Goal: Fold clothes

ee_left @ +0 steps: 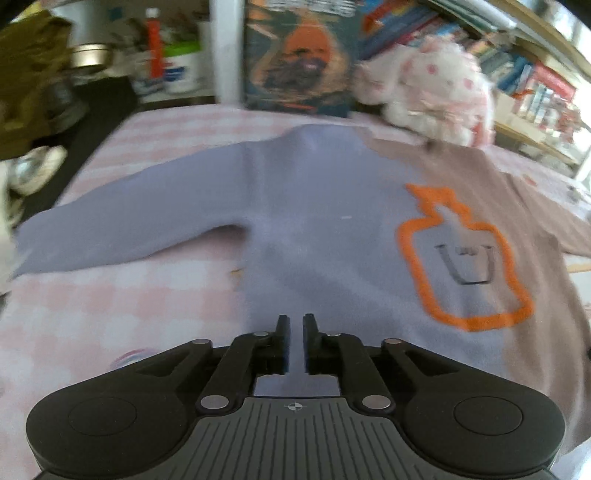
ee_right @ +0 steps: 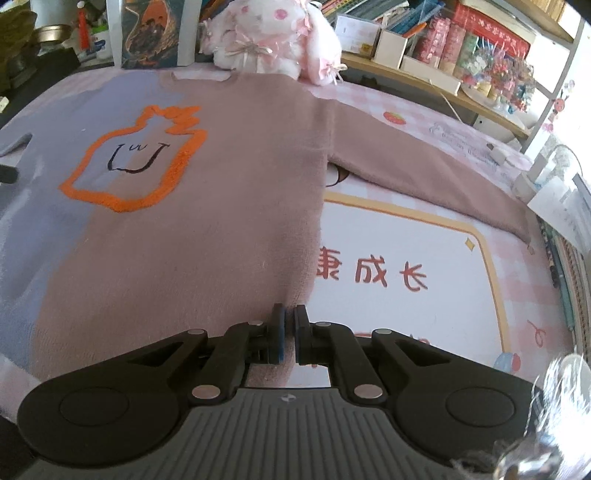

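A two-tone sweater lies flat on the table, purple on its left half [ee_left: 314,206] and brown on its right half [ee_right: 229,177], with an orange outlined figure [ee_right: 140,158] on the chest. Both sleeves are spread out sideways. My left gripper [ee_left: 294,325] hovers over the purple hem, jaws nearly closed with a narrow gap, nothing visibly between them. My right gripper [ee_right: 289,317] is over the brown hem near its right bottom corner, jaws nearly closed, holding nothing visible.
A pink checked mat [ee_right: 424,258] with red characters covers the table. A pink-and-white plush toy [ee_right: 266,33] and a picture book [ee_left: 299,55] stand at the back. Shelves of books and boxes [ee_right: 461,44] line the right. Clutter and jars [ee_left: 88,59] sit at the left.
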`<state>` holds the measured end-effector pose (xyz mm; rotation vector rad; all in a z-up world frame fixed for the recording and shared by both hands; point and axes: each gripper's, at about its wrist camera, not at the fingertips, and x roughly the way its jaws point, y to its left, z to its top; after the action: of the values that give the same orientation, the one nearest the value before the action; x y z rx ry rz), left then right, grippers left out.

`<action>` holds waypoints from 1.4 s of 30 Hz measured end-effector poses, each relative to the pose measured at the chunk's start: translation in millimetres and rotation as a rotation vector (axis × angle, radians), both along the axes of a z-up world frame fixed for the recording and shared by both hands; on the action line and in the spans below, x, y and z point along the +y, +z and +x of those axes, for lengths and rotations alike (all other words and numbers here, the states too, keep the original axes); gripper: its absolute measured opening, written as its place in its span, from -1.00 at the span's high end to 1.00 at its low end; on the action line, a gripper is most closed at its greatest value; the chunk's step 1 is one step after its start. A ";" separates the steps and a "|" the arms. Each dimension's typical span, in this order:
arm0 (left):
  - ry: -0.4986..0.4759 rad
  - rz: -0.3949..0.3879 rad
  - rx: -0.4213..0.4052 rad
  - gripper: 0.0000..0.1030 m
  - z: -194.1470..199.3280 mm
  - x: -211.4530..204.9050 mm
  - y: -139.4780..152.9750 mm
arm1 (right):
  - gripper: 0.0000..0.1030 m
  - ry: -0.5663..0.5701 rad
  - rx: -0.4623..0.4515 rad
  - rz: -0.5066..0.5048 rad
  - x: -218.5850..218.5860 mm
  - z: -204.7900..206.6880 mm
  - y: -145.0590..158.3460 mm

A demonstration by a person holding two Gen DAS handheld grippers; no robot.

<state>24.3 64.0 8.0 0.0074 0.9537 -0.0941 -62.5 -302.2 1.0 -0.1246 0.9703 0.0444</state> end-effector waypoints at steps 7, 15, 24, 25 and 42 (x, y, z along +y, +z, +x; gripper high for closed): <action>0.091 -0.095 -0.026 0.07 -11.3 19.6 -7.9 | 0.59 -0.014 0.004 0.037 -1.0 5.0 0.7; 0.098 -0.078 -0.058 0.19 12.0 8.4 -22.1 | 0.91 -0.064 -0.012 0.037 -5.3 -1.7 -0.8; -0.057 -0.067 -0.056 0.85 35.9 -20.3 -23.0 | 0.92 -0.149 -0.024 0.044 -10.1 -13.5 0.6; -0.062 -0.069 -0.058 0.85 39.1 -22.6 -23.5 | 0.92 -0.160 -0.024 0.047 -11.3 -12.8 0.5; -0.043 -0.031 -0.051 0.70 42.1 -27.7 -21.8 | 0.88 -0.101 -0.028 -0.002 -10.9 6.7 -2.2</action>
<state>66.4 36.2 -13.8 0.0019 0.9014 -0.1475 -55.8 -313.2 -1.3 -0.0776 0.9474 -0.0512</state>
